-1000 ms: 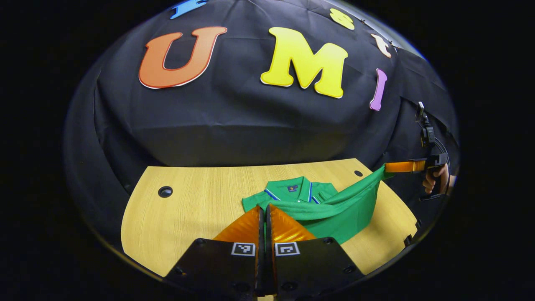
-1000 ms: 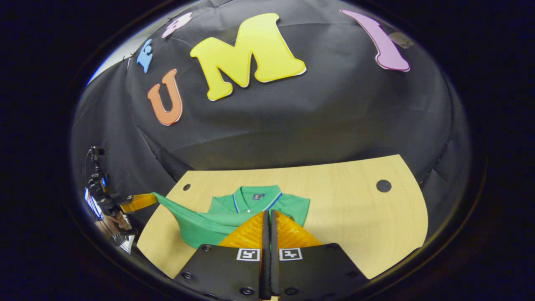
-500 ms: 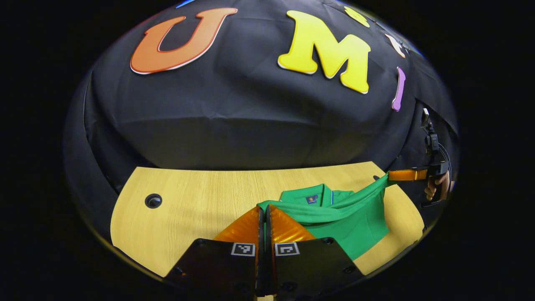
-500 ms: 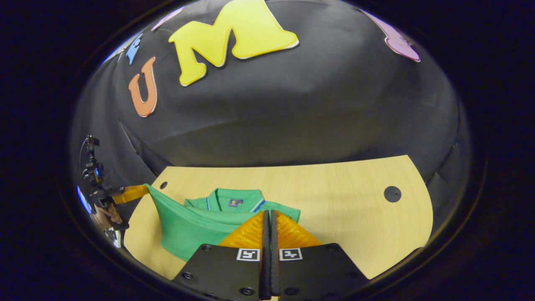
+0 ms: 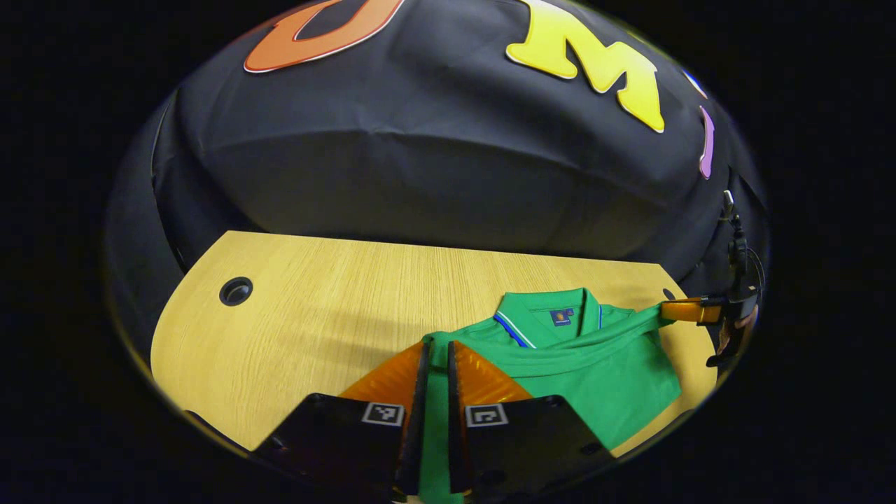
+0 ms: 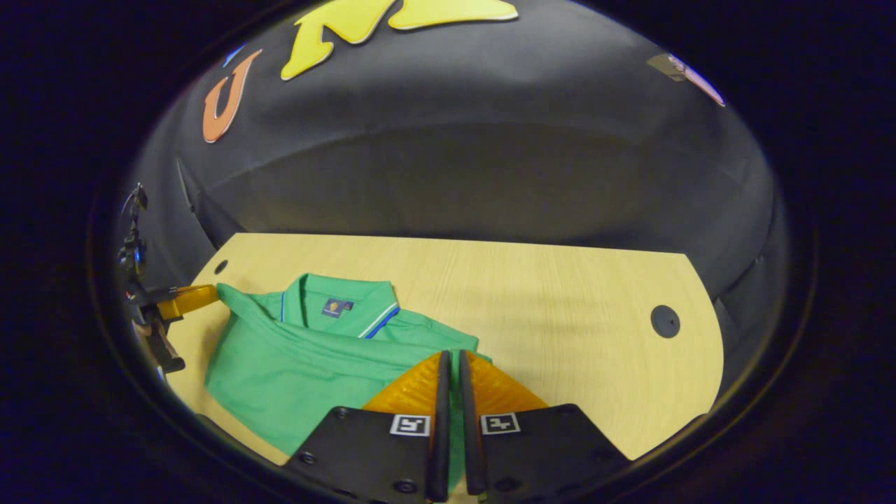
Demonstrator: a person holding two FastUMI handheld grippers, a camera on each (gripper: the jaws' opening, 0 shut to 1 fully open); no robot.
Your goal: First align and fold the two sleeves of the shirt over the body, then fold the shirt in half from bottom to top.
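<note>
Shirt (image 5: pixel 595 364) front and centre, green, lying on the pale wooden worktop (image 5: pixel 336 308) with its collar (image 5: pixel 549 315) toward the booth wall. The bottom half is doubled up over the body, its raised edge running as a band across the chest just below the collar.

Left tool (image 5: pixel 434 364), seen in the left gripper view, has its fingers narrow with a strip of green cloth running between them, so it pinches one corner of that edge. Off to the side in the same view, the right tool (image 5: pixel 682 310) sits at the far corner of the band, its tip touching the cloth, with a hand (image 5: pixel 735 329) behind it at the picture's edge.

Over to the right gripper view: the right tool (image 6: pixel 451 371) is just as narrow, green fabric showing in the slit between its fingers, low over the shirt (image 6: pixel 301 364). The left tool (image 6: pixel 185 299) meets the cloth at the opposite corner, near the worktop (image 6: pixel 560 301) edge. The collar (image 6: pixel 343 308) lies flat, a small label inside it. A dark round hole (image 6: pixel 665 320) sits in the worktop, well apart from the shirt.
</note>
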